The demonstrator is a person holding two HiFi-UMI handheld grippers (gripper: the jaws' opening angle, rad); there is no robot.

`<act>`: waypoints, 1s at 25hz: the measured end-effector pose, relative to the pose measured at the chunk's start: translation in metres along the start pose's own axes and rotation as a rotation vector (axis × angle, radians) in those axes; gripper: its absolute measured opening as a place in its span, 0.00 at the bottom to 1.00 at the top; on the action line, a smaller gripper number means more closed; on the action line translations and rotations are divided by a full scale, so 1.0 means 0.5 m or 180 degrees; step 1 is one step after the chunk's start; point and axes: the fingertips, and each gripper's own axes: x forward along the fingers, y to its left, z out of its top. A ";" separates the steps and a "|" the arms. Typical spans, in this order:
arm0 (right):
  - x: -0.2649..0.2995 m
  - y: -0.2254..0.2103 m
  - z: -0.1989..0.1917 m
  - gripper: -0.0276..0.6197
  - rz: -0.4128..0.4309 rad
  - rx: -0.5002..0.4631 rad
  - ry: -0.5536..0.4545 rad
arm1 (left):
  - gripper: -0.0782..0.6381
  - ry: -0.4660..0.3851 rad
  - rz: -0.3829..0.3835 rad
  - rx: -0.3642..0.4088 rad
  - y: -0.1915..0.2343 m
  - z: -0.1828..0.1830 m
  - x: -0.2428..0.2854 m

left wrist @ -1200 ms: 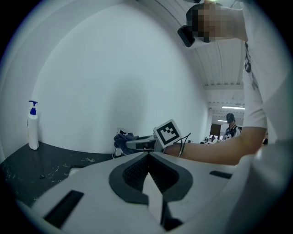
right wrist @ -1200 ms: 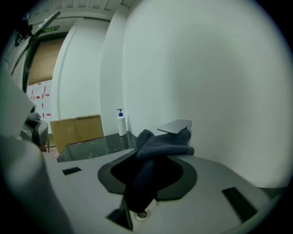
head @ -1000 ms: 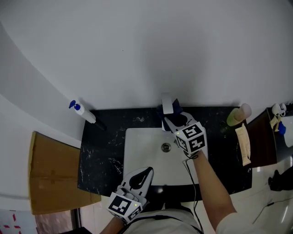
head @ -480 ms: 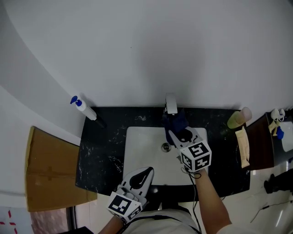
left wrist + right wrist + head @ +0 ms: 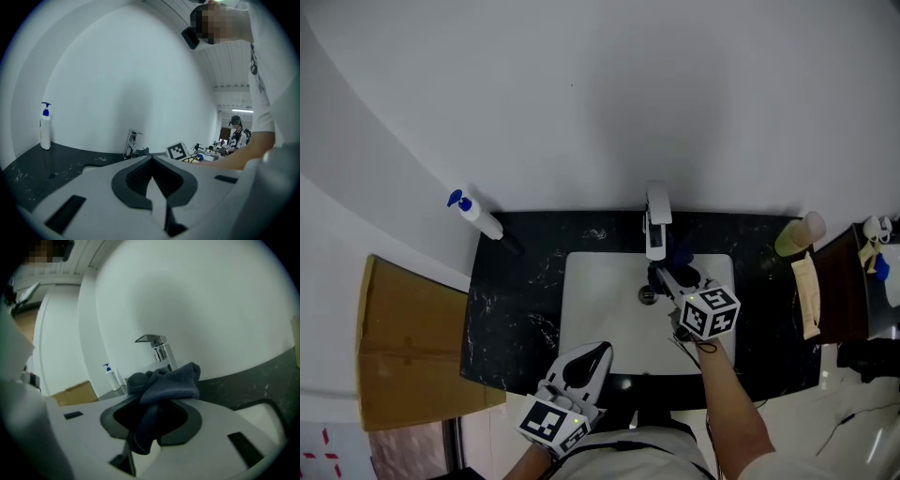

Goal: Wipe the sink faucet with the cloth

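The chrome faucet stands at the back of the white sink. My right gripper hovers over the basin just to the right of the spout, shut on a dark blue cloth. In the right gripper view the cloth bunches out of the jaws and hides the fingertips, with the faucet behind it and apart from it. My left gripper rests at the sink's front edge, shut on nothing. The left gripper view looks past its shut jaws to the faucet.
A white soap bottle with a blue pump stands on the black counter at back left. A yellow-green bottle and a beige cloth lie at the right. A cardboard box sits left of the counter.
My right gripper has sunk and drawn back from the top of the faucet toward the basin, rolling with the cloth still in it. The left gripper has stayed put.
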 end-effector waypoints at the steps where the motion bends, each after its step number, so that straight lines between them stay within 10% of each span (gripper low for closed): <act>1: 0.010 0.002 -0.005 0.23 0.0066 0.0119 -0.0024 | 0.11 0.0005 0.0006 -0.0006 0.000 -0.002 -0.002; 16: 0.016 0.088 0.006 0.23 0.0423 0.2109 -0.0789 | 0.11 -0.0050 0.0063 -0.0127 0.042 -0.009 -0.018; 25: 0.042 0.125 0.058 0.23 0.0188 0.1912 -0.0989 | 0.11 -0.0015 -0.0016 -0.0054 0.049 -0.002 -0.007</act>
